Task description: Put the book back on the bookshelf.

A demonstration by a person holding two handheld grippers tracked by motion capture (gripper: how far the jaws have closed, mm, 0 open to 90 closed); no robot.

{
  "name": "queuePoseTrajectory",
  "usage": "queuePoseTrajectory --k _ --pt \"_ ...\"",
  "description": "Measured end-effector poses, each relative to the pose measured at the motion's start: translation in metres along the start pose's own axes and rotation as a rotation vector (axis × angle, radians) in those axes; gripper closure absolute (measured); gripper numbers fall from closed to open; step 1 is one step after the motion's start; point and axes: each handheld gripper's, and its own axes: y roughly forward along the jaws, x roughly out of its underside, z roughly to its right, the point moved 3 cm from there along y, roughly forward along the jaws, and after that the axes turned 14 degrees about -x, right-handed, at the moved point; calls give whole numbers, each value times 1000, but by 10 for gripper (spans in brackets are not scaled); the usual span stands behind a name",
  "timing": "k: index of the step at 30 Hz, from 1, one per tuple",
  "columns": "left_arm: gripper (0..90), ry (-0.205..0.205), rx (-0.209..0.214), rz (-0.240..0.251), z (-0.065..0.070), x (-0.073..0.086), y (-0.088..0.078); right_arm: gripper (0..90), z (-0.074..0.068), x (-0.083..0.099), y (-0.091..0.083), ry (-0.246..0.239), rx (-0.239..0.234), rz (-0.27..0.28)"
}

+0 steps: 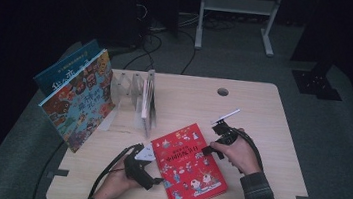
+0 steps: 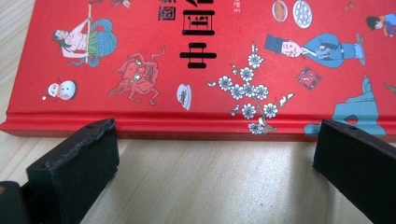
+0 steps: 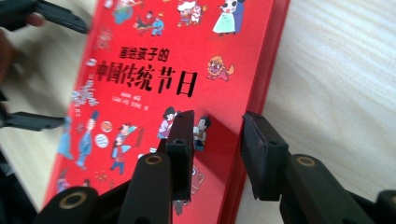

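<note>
A red picture book (image 1: 189, 167) lies flat on the wooden table (image 1: 270, 140), cover up, with black Chinese title lettering. My left gripper (image 1: 156, 166) sits at its left edge. In the left gripper view its jaws (image 2: 210, 163) stand wide open over bare wood, with the book's spine (image 2: 196, 126) just ahead of them. My right gripper (image 1: 210, 150) is at the book's upper right edge. In the right gripper view it (image 3: 218, 119) straddles that edge: one jaw hovers over the cover (image 3: 140, 93) and the other over the table beside it, with a gap between.
At the back left, large picture books (image 1: 80, 99) lean on a white divider rack (image 1: 130, 91), and a thin book (image 1: 149, 101) stands in it. A cable hole (image 1: 222, 91) is near the far edge. A white frame (image 1: 235, 5) stands on the floor beyond.
</note>
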Motion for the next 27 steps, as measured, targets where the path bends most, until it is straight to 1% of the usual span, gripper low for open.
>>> queuePoseTrajectory --k 3,7,10,11,12,14,16,21,24,27 --pt "0 0 -2 5 0 0 0 641 -6 -3 -7 -16 -16 -1" --pt "0 -1 2 8 0 0 1 663 -12 -6 -17 -15 -79 5" --pt "0 -1 3 8 0 0 1 683 -20 -9 -21 -25 -109 -19" --pt "0 -3 3 8 0 0 1 686 -24 -10 -20 -25 -148 -44" --pt "0 -2 3 9 0 0 1 682 -27 -10 -19 -25 -164 -53" --pt "0 -2 1 12 0 0 1 681 -31 -13 -18 -32 -144 -68" --pt "0 -3 0 11 0 0 1 691 -34 -17 -19 -38 -158 -70" --pt "0 -5 -1 10 0 0 1 691 -43 -24 -19 -52 -133 -105" --pt "0 -5 -1 10 0 0 1 690 -47 -28 -17 -51 -130 -118" --pt "0 -4 0 6 0 0 1 696 -50 -31 -15 -33 -130 -127"
